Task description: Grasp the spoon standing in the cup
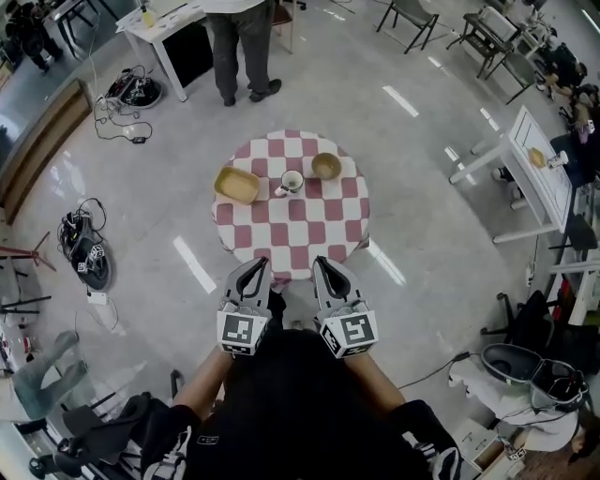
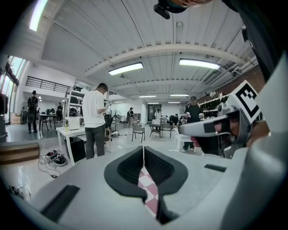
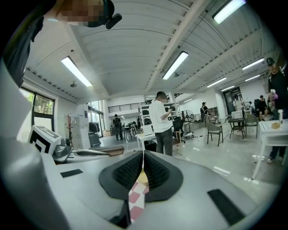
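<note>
A white cup (image 1: 292,181) stands near the far side of the round table (image 1: 309,239) with its red and white checked cloth. The spoon (image 1: 280,191) leans out of the cup toward the left. Both grippers hover side by side over the table's near edge, well short of the cup. My left gripper (image 1: 260,264) is shut with nothing in it, and my right gripper (image 1: 320,262) is shut and empty too. In the left gripper view the left gripper (image 2: 143,150) shows only checked cloth through the slit below its tips. The right gripper (image 3: 142,156) shows the same in the right gripper view.
A yellow rectangular dish (image 1: 236,185) lies left of the cup and a wooden bowl (image 1: 326,166) right of it. A person (image 1: 239,47) stands beyond the table by a white desk (image 1: 169,23). Cables (image 1: 117,117) lie on the floor at left. Another white desk (image 1: 525,164) stands at right.
</note>
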Demonstrator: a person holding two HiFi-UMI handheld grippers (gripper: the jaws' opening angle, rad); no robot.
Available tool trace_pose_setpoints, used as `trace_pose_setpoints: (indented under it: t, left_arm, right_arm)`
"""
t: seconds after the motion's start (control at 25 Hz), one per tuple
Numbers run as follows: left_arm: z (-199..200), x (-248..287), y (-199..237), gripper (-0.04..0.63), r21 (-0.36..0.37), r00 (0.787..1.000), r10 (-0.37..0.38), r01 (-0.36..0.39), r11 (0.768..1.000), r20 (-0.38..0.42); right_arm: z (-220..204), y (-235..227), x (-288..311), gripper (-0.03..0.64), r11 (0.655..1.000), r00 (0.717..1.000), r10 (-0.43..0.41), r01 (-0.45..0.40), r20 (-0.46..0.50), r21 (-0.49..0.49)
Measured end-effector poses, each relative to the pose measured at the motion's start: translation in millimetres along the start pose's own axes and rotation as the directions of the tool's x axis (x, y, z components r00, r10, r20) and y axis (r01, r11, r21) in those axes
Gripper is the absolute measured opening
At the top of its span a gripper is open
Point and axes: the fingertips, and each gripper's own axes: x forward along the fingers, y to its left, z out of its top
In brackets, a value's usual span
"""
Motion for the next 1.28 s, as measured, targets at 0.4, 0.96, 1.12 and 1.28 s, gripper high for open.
trace_pose_setpoints:
  t: [0.4,0.96,1.12,1.28]
  left_arm:
    - [-34,94,53,0.017,0.255,0.981,-0.121,0.158,0.954,-0.155]
    - [-129,202,75,0.028,0.609,0.86,-0.196,0.478,0.633,-0.471]
    - [-147,226,80,0.1,0.627,0.833,-0.199,0.526,0.575,-0.516]
    - [-163,249,86,0.11,0.642,0.822,-0.184,0.542,0.542,-0.539]
  right_arm:
    - [2,-29,72,0.031,0.997,0.997,-0.071,0.071,-0.033,0.007]
    - [-7,-58,131,0.031,0.988,0.984,-0.149,0.152,-0.096,0.029]
    - [-12,-67,138,0.031,0.984,0.979,-0.171,0.176,-0.114,0.037]
    - [-15,-77,144,0.031,0.98,0.974,-0.187,0.194,-0.125,0.042]
